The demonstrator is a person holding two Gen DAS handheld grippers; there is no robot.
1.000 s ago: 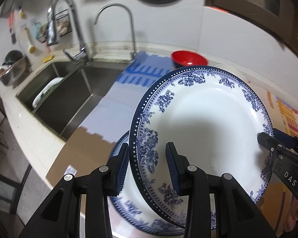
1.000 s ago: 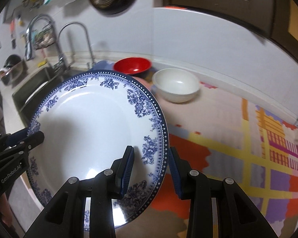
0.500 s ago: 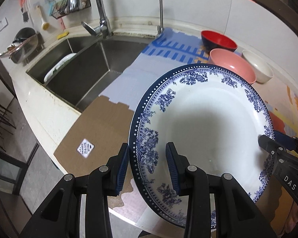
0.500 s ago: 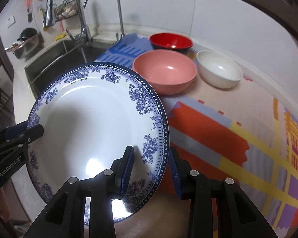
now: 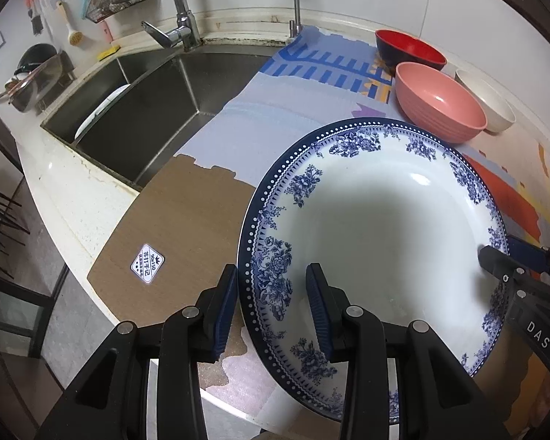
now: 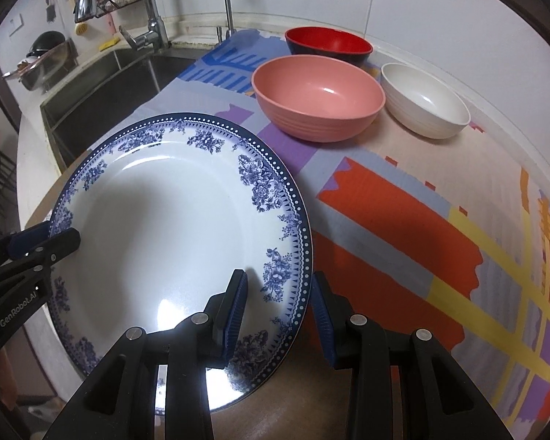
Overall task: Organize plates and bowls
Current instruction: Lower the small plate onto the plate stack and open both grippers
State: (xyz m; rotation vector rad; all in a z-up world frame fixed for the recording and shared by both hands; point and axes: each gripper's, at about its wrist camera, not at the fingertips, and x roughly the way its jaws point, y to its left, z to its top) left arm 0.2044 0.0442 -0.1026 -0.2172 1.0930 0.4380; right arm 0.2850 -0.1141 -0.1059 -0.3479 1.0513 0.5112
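While carried over the mat [image 6: 403,220]: plate [image 5: 377,227] straddled by left gripper [image 5: 271,293] and right gripper [image 6: 278,302] (clamping unclear); bowls [image 6: 319,99] unstacked.

White tiled wall [image 6: 403,7] behind a pale stone desk [image 5: 55,183] with a steel sink [image 5: 146,91] and tall taps [image 5: 181,18]; wire rack [image 5: 121,3] and brushes hung on the wall; patchwork coloured mat [image 6: 421,220] and brown board [image 5: 172,238] over the top; grey floor [image 5: 66,330] below
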